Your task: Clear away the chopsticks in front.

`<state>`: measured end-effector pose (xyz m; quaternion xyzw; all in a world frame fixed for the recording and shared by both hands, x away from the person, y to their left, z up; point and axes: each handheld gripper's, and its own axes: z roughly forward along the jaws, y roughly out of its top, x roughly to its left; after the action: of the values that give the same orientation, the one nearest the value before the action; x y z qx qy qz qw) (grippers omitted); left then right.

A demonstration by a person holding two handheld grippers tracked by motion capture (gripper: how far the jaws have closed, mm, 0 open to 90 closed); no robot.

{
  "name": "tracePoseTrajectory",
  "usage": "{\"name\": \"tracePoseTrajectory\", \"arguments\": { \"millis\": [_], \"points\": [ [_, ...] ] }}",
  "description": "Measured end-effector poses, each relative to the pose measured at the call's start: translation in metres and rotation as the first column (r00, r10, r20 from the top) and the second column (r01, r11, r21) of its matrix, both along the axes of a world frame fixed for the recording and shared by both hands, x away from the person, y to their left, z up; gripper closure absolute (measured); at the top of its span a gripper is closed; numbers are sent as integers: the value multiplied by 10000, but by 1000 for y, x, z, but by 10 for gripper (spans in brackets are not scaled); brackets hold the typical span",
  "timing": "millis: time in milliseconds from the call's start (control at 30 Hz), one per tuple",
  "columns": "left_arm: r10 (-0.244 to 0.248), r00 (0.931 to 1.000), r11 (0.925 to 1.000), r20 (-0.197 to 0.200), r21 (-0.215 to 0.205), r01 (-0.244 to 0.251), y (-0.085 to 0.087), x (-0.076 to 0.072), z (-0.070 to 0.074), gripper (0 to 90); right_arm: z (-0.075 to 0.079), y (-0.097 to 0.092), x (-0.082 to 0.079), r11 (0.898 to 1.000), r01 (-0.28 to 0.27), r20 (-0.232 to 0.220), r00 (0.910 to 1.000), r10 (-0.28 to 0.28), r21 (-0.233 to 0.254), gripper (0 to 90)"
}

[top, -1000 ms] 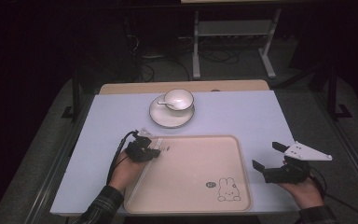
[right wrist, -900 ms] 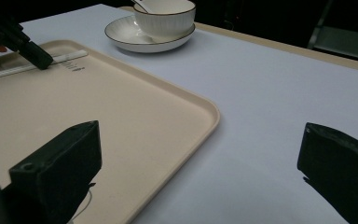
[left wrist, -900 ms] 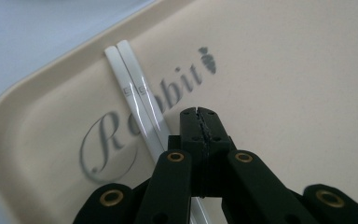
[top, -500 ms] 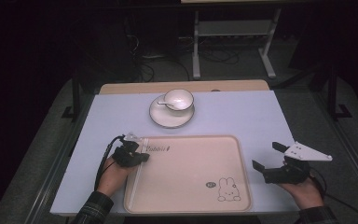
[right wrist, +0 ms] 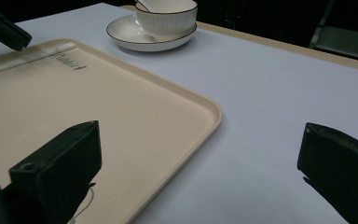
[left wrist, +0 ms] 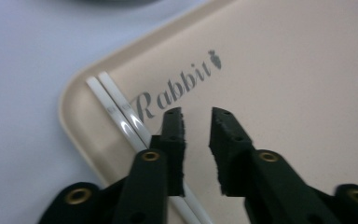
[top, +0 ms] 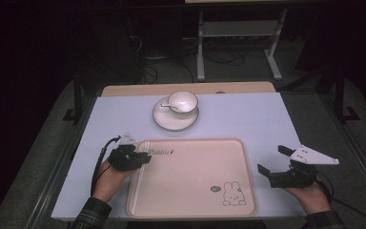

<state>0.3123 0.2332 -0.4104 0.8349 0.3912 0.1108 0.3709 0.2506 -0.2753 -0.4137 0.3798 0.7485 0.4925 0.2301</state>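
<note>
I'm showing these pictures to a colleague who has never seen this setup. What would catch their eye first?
Probably the big beige tray with its rabbit drawing, lying at the near edge of the pale table. A pair of white chopsticks lies along its far left rim, just beside the left gripper, whose jaws have just been opening with nothing between them. Beyond the tray stands a white cup on a saucer.

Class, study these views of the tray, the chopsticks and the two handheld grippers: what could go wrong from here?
1. The white chopsticks lie against the tray's raised rim; the left gripper, whose jaws have just been opening with nothing between them, sits right beside them and might nudge them askew.
2. The cup with its spoon stands on a saucer just beyond the tray; a careless reach could tip it.
</note>
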Motion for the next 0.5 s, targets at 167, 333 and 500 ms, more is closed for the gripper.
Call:
{"name": "tracePoseTrajectory", "arguments": {
  "millis": [167,333,500],
  "points": [
    [-1,9984,9985,572,-546,32,20,-11,5,439,0,1,0,10000,-84,14,10000,84,-16,0],
    [84,9912,9966,1323,-827,26,36,-27,4,293,0,2,-1,9999,-114,-4,9999,114,5,0],
    [202,9853,9932,1694,-1162,-4,45,-41,2,158,1,3,-1,9997,-241,93,9997,240,88,0]
  ]
}}
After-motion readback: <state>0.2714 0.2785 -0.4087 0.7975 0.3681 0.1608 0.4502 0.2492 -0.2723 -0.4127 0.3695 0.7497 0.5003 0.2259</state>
